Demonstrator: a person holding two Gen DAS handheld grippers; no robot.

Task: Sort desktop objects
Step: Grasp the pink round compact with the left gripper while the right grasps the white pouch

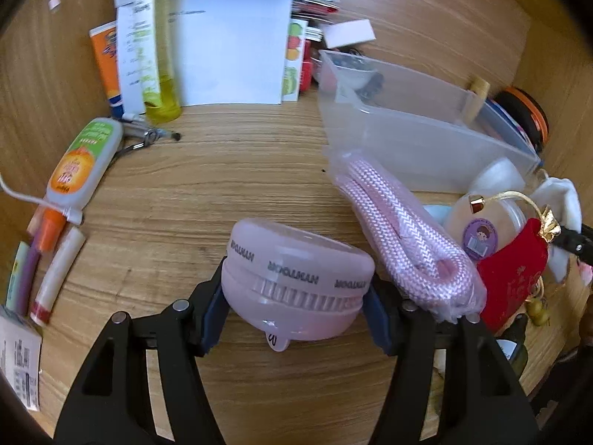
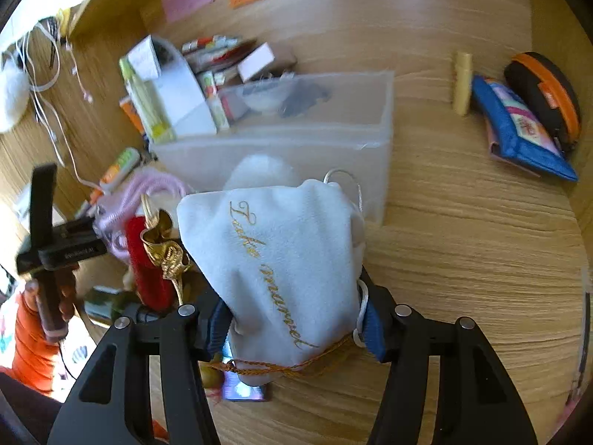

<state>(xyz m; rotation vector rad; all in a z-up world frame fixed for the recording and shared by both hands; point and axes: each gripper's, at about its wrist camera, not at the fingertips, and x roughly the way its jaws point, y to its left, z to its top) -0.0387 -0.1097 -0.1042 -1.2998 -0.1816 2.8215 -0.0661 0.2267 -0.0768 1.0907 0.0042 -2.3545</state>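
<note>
The left gripper (image 1: 296, 304) is clamped on a round pink case (image 1: 292, 285), its blue pads pressing the case's two sides above the wooden desk (image 1: 222, 185). Just beside its right finger lies a bagged coil of pink rope (image 1: 407, 237), and beyond that a translucent plastic bin (image 1: 426, 126); ahead and to its left lie a small squeeze bottle (image 1: 83, 163) and a tall yellow-green bottle (image 1: 155, 52). The right gripper (image 2: 296, 319) is clamped on a white drawstring pouch (image 2: 281, 259) with gold script. The bin (image 2: 296, 137) stands straight ahead of it, a red pouch (image 2: 148, 259) just to its left, and a blue pouch (image 2: 519, 129) well off to its right.
</note>
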